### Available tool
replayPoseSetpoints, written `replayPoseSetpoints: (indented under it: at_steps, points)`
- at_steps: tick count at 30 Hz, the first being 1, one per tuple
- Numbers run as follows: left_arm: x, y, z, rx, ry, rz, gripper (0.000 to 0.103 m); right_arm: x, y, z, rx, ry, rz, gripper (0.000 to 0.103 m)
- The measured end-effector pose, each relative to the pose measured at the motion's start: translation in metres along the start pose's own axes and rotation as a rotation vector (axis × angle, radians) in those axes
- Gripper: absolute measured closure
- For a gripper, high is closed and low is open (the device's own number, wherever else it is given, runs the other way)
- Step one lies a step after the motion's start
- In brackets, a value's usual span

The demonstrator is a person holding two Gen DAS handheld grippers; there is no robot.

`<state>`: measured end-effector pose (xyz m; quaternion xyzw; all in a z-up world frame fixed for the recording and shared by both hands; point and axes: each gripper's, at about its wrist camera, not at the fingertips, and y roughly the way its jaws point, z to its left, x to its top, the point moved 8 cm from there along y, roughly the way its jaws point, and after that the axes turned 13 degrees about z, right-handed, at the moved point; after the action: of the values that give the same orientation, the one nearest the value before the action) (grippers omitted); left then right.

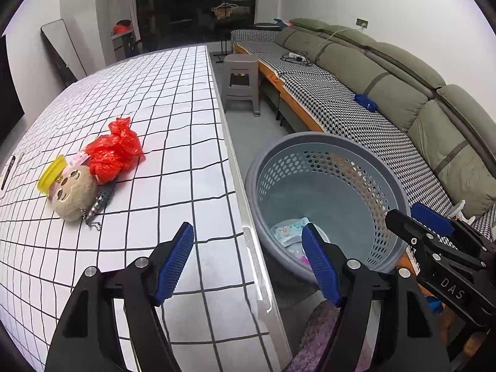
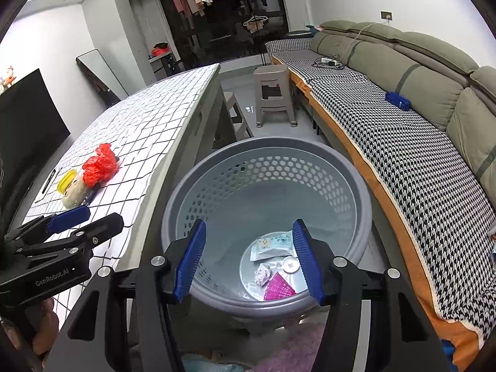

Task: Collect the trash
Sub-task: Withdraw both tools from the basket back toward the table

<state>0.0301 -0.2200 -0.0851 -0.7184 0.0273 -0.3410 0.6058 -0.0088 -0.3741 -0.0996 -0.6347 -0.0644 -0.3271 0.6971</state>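
A crumpled red plastic bag (image 1: 114,152) lies on the grid-patterned table (image 1: 173,99), touching a plush doll head with a yellow cap (image 1: 73,190). Beside the table's right edge stands a grey perforated basket (image 1: 328,198) on the floor, with a wipes packet (image 2: 274,245), a round lid and a pink mesh piece (image 2: 279,286) at its bottom. My left gripper (image 1: 248,248) is open and empty above the table edge. Over the basket's near rim my right gripper (image 2: 249,259) is open, nothing between its blue pads. Both the bag (image 2: 99,166) and the doll (image 2: 73,190) show in the right wrist view too.
A long green sofa (image 1: 387,71) with a houndstooth cover runs along the right wall, a blue object (image 1: 365,100) on it. A grey plastic stool (image 1: 241,83) stands beyond the basket. A pen-like item (image 1: 7,172) lies at the table's left edge. Clothes hang at the back.
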Motion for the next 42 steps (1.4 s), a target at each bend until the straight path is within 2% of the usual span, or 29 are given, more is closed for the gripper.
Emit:
replayPoseSetpoints:
  at_steps: [31, 36, 42]
  points:
    - [-0.035, -0.042, 0.076, 0.051, -0.130, -0.065, 0.031, -0.009, 0.002, 0.080, 0.051, -0.140, 0.006, 0.045]
    - [-0.044, -0.049, 0.096, 0.068, -0.169, -0.073, 0.028, -0.010, 0.003, 0.100, 0.061, -0.187, 0.008, 0.045]
    - [-0.054, -0.054, 0.121, 0.093, -0.216, -0.082, 0.020, -0.013, 0.006, 0.120, 0.080, -0.223, 0.014, 0.041]
